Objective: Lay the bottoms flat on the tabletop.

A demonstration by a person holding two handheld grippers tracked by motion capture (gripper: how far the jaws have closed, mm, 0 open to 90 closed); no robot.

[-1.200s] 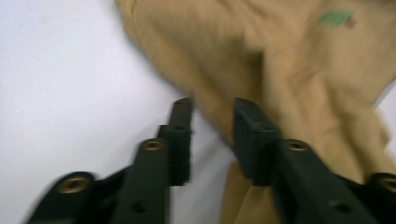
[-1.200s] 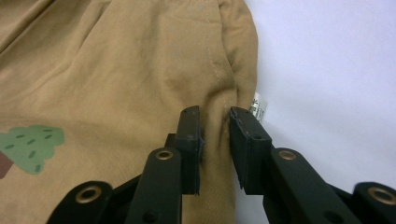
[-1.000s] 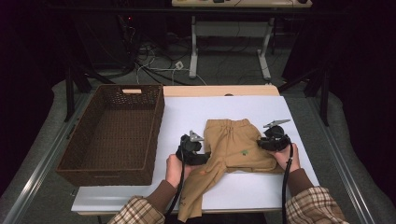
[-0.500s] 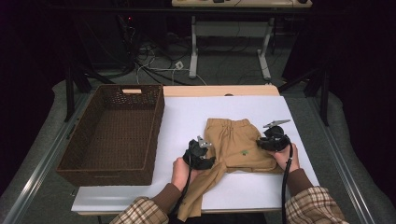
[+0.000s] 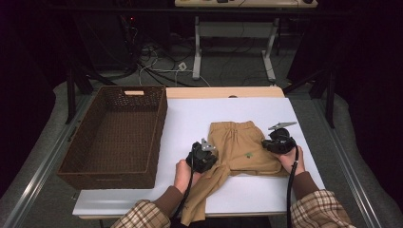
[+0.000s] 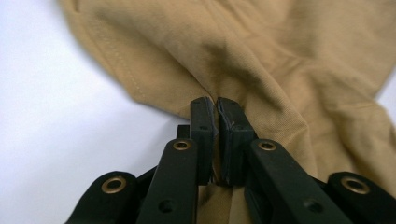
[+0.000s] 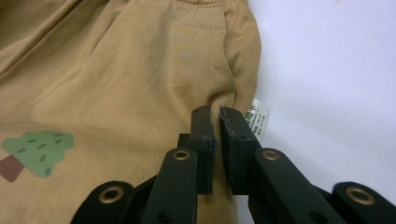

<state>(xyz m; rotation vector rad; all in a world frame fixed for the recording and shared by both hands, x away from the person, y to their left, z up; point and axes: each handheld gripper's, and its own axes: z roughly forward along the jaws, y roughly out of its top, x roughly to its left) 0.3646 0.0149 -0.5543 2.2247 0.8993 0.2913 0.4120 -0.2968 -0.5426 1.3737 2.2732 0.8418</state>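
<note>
Both pairs of fingers [image 6: 205, 126] pinch the tan shorts [image 5: 237, 147] on the bench [image 5: 190, 118].
Left gripper [image 5: 203, 159], just closed, grips cloth at the crotch fold; right gripper [image 5: 278, 142] clamps the side seam by the label [image 7: 257, 117]. The free leg trails toward the person over the near edge; the basket [image 5: 95, 164] lies left, nearer the left hand.

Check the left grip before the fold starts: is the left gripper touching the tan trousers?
Touching. The left gripper view shows the left gripper with jaws, just closed, pinching a fold of the tan trousers.
</note>
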